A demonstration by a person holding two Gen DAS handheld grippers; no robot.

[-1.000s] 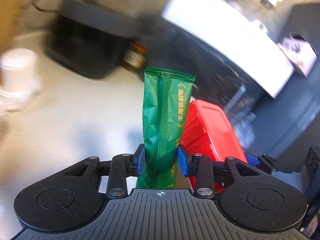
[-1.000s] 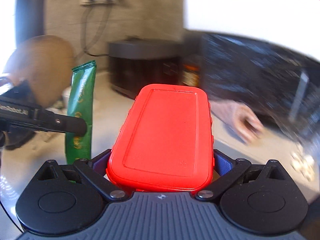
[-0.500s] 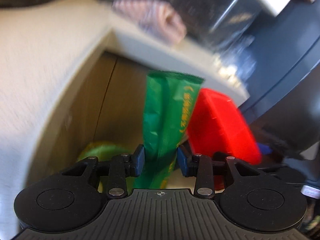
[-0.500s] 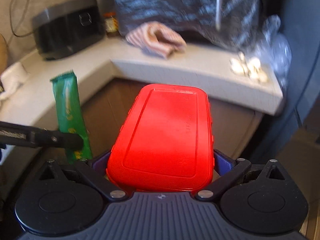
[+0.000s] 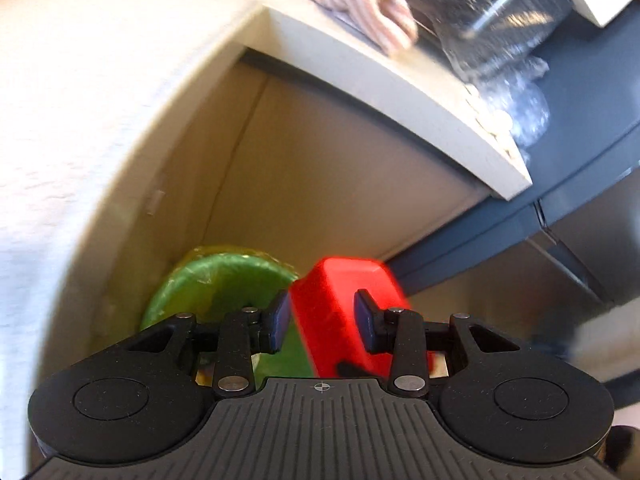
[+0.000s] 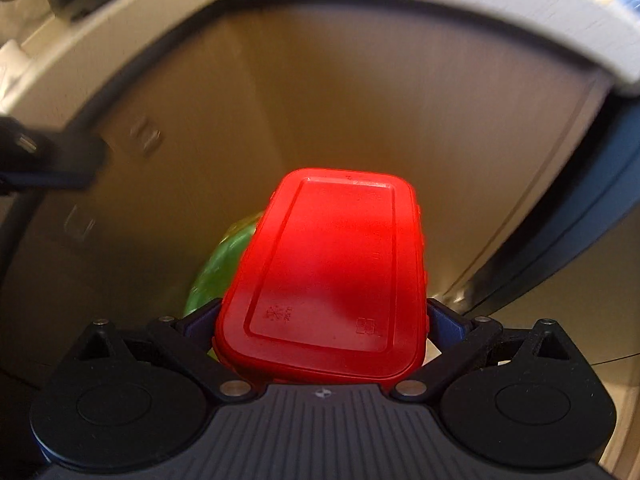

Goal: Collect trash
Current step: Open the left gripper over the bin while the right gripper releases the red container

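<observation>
While blurred, green bin (image 6: 218, 264) half hidden

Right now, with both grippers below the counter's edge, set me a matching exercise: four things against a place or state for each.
Things:
1. red container
2. green bin liner
3. striped cloth
4. left gripper

Place or state:
a. lying on the counter
b. jaws apart, nothing gripped
c. clamped in the right gripper
d. low down, by the cabinet front

Pairs: 1-c, 2-d, 3-a, 4-b
</observation>
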